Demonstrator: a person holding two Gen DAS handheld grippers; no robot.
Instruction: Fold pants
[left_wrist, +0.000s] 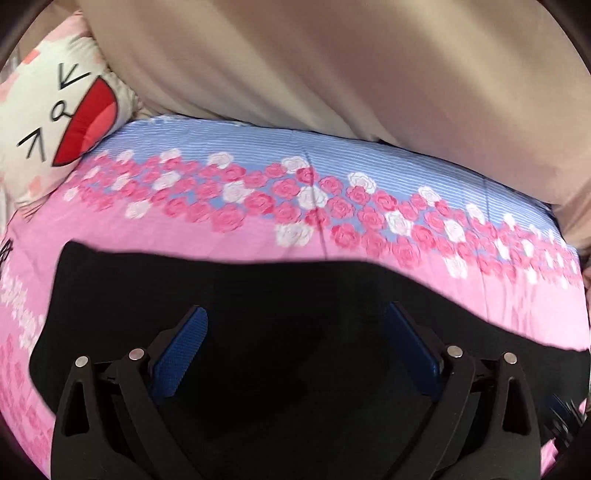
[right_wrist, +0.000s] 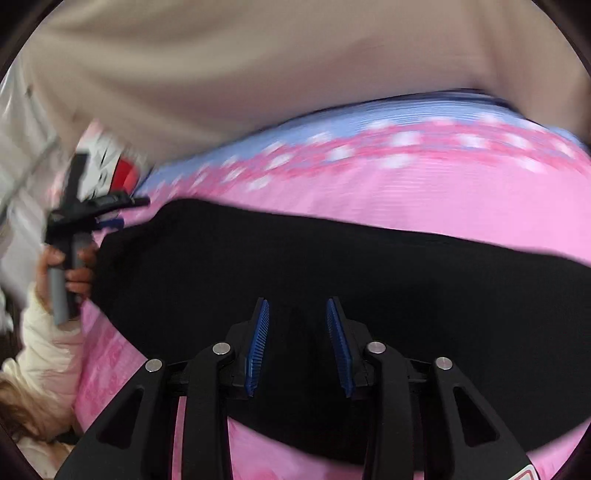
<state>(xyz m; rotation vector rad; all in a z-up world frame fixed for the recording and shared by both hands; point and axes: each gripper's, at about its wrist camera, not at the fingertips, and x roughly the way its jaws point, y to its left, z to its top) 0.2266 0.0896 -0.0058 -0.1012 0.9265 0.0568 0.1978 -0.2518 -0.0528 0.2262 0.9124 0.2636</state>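
The black pants (left_wrist: 332, 295) lie flat on a pink bed sheet (left_wrist: 184, 236) with roses on it. The left tool (left_wrist: 295, 332) hangs over the pants with its blue pads far apart and nothing between them. The right tool (right_wrist: 297, 332) is also above the pants, its pads a little apart, holding nothing. A hand (right_wrist: 75, 273) grips the left tool's handle. A white cartoon pillow (left_wrist: 48, 122) sits by the beige blanket (left_wrist: 332, 66).
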